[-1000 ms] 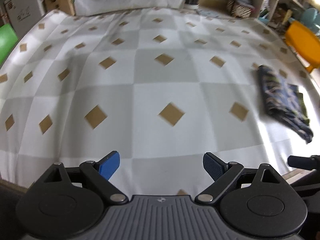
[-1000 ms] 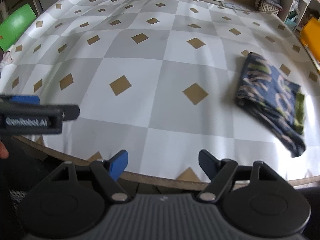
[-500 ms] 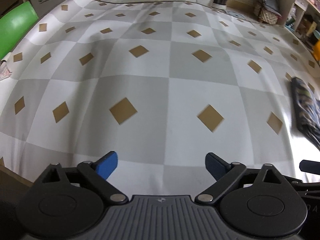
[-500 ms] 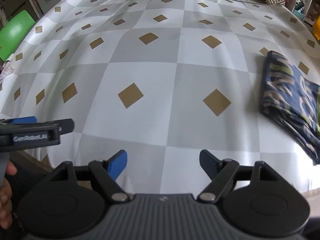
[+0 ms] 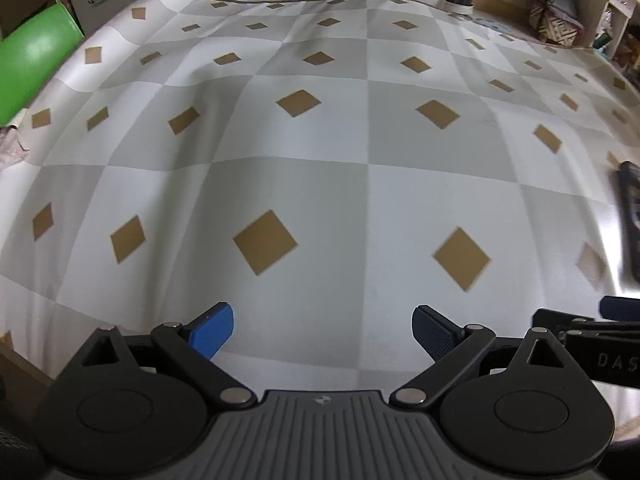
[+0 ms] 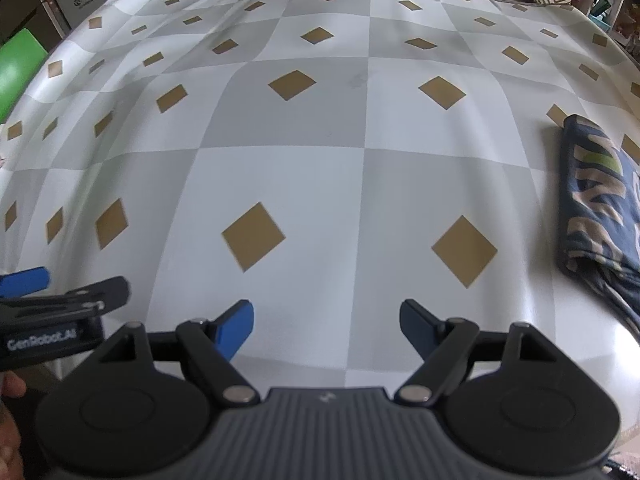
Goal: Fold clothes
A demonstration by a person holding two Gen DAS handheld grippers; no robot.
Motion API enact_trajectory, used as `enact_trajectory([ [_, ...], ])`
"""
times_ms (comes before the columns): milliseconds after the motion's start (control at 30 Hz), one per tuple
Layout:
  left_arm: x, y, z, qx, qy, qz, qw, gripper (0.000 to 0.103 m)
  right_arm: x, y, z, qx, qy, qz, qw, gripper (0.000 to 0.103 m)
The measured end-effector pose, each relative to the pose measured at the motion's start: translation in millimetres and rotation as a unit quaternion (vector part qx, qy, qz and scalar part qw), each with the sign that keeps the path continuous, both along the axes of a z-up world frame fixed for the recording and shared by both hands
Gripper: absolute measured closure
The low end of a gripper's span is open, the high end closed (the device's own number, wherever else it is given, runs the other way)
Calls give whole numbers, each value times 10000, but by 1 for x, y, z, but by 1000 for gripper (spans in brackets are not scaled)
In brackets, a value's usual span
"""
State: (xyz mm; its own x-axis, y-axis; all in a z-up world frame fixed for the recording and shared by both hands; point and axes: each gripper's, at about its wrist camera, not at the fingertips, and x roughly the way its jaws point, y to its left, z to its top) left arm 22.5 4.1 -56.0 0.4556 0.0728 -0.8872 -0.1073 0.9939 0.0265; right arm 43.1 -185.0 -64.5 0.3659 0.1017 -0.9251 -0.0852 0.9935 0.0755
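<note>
A folded dark blue garment (image 6: pixel 600 208) with tan and green lettering lies at the right side of the checked tablecloth (image 6: pixel 304 184). Only its dark edge (image 5: pixel 631 220) shows at the far right of the left wrist view. My right gripper (image 6: pixel 326 326) is open above the table's near edge, well left of the garment, with nothing between its fingers. My left gripper (image 5: pixel 322 330) is open too and holds nothing. It appears at the lower left of the right wrist view as a black arm with a blue fingertip (image 6: pixel 24 280). The right gripper's arm (image 5: pixel 592 332) shows in the left wrist view.
The cloth with brown diamonds covers the whole table (image 5: pixel 320 152). A green object (image 5: pixel 32 64) stands off the left edge. Boxes, shelves and a patterned bag (image 5: pixel 554 28) line the back of the room. A person's hand (image 6: pixel 10 390) is at the lower left.
Both grippers have swung left, so the folded garment slid toward the right edge in both views. In the left wrist view it is now almost out of frame. Both stayed open.
</note>
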Motion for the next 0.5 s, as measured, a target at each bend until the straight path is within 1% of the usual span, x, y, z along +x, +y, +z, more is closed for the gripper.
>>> enact_trajectory([
  [67, 3, 1, -4, 101, -15, 10, 9999, 7, 7, -1, -6, -35, -54, 2, 10000, 24],
  [133, 5, 0, -8, 336, -7, 96, 9994, 7, 13, -1, -11, -46, -163, 4, 9999, 24],
  [233, 10, 0, -16, 442, -4, 110, 9990, 7, 25, -3, -21, -40, -183, -101, 9998, 24],
  [400, 20, 6, -28, 101, 21, 302, 9995, 7, 42, -7, -34, -38, -218, -299, 9993, 24],
  [500, 26, 7, -36, -23, 34, 378, 9993, 7, 48, -5, -40, -118, -329, -275, 9990, 24],
])
